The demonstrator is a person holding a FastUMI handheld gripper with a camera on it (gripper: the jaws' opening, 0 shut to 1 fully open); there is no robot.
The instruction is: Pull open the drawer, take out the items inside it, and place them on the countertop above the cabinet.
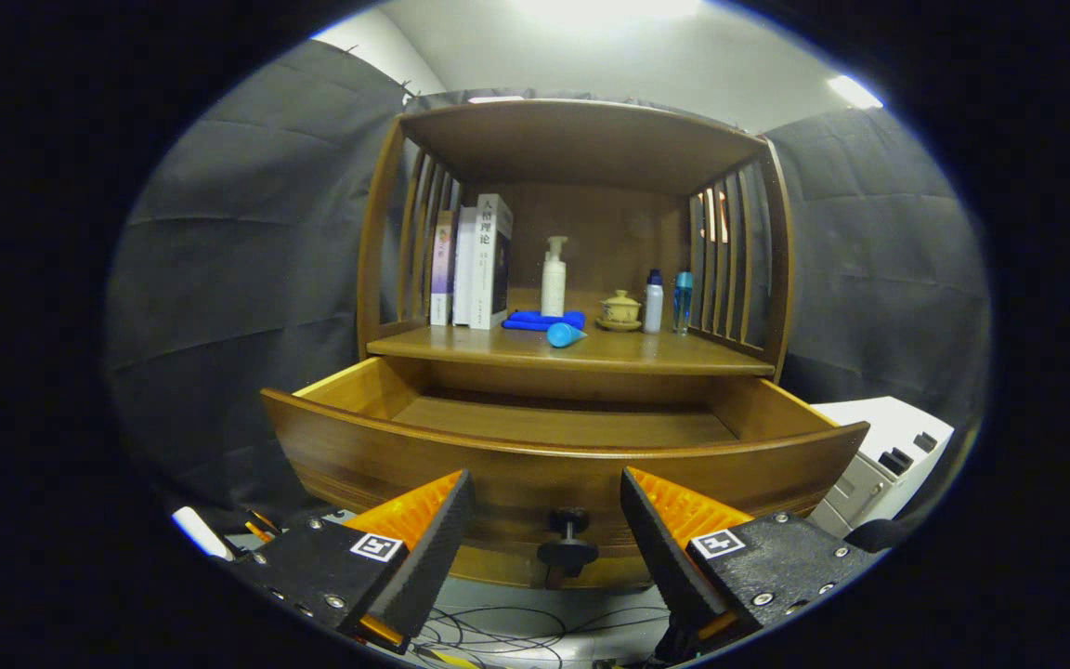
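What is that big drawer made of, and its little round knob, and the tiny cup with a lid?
The drawer looks like wood with a smooth brown varnish: grain streaks and a soft shine show. Its knob, between the open tongs, is dark and matte, maybe metal or plastic; I can't tell. The lidded cup on the countertop looks like glazed ceramic, pale and glossy.

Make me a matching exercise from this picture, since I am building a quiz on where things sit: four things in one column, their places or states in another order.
Things:
1. wooden drawer
2. black round drawer knob
3. upright books
4. light blue tube

Places or states:
A. lying on the countertop, in front of the white pump bottle
B. pulled open
C. between the open gripper fingers, untouched
D. standing by the cabinet's slatted side

Pairs: 1-B, 2-C, 3-D, 4-A
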